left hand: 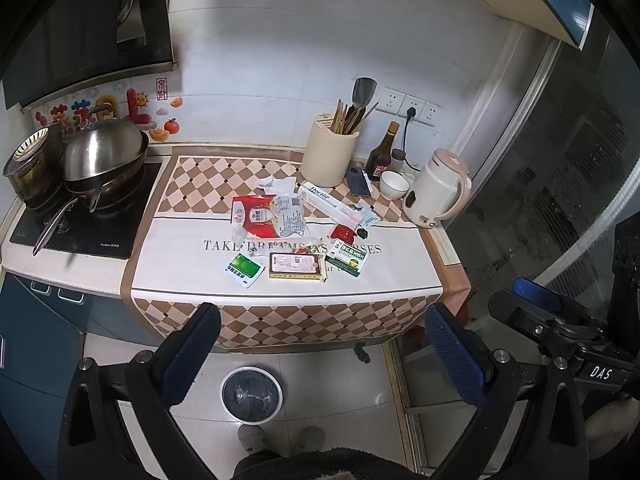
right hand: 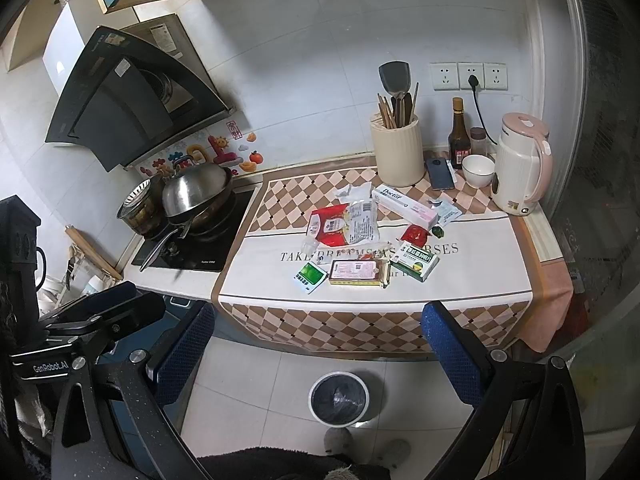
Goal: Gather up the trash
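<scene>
Trash lies on the checkered cloth: a red snack bag [left hand: 256, 216] [right hand: 330, 227], a clear printed wrapper [left hand: 289, 218] [right hand: 362, 222], a white toothpaste box [left hand: 332, 203] [right hand: 406, 206], a green sachet [left hand: 244, 269] [right hand: 309, 276], a pink-and-yellow box [left hand: 297, 266] [right hand: 358, 272], a green-and-white box [left hand: 347, 258] [right hand: 416, 262] and crumpled tissue [left hand: 276, 182] [right hand: 352, 191]. A white bin with a black liner [left hand: 251, 395] [right hand: 339, 398] stands on the floor below. My left gripper [left hand: 320, 344] and right gripper [right hand: 318, 348] are both open and empty, held back from the counter's front edge.
A wok and pots [left hand: 100, 164] [right hand: 192, 196] sit on the hob at left. A utensil holder [left hand: 329, 156] [right hand: 397, 152], sauce bottle [right hand: 458, 136], phone [right hand: 439, 174], bowl [right hand: 478, 170] and kettle [left hand: 436, 188] [right hand: 520, 164] line the back right.
</scene>
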Demonstrator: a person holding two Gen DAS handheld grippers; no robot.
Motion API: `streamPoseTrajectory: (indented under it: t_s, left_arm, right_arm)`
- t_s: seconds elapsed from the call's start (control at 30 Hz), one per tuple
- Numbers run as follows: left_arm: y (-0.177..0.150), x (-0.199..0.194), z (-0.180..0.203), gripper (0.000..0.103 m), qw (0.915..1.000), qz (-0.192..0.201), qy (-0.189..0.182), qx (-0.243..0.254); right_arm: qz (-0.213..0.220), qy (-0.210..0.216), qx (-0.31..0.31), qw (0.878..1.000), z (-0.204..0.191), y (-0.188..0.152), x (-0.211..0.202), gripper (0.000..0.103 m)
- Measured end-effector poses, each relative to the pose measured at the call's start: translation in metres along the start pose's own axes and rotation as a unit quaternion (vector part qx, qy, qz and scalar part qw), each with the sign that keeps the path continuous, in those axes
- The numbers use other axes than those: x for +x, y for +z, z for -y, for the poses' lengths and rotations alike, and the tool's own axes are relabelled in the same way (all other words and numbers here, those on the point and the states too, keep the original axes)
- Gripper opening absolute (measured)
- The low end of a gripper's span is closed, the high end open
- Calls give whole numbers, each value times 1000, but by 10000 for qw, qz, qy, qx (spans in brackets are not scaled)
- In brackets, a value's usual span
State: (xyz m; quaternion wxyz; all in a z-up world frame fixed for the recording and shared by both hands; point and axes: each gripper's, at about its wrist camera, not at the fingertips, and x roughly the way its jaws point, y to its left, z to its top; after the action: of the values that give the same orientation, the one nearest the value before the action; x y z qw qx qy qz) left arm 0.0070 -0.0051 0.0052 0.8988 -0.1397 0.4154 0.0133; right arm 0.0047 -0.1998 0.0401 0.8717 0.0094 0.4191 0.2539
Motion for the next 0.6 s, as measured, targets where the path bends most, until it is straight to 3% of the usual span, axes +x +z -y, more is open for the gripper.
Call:
streamPoseTrajectory:
  t_s: [0.6]
  left_arm:
    - [0,-2,-4,103,9998,136,-121,-96]
  right_arm:
    - [-60,-38,43,10000,7,0,-5,103]
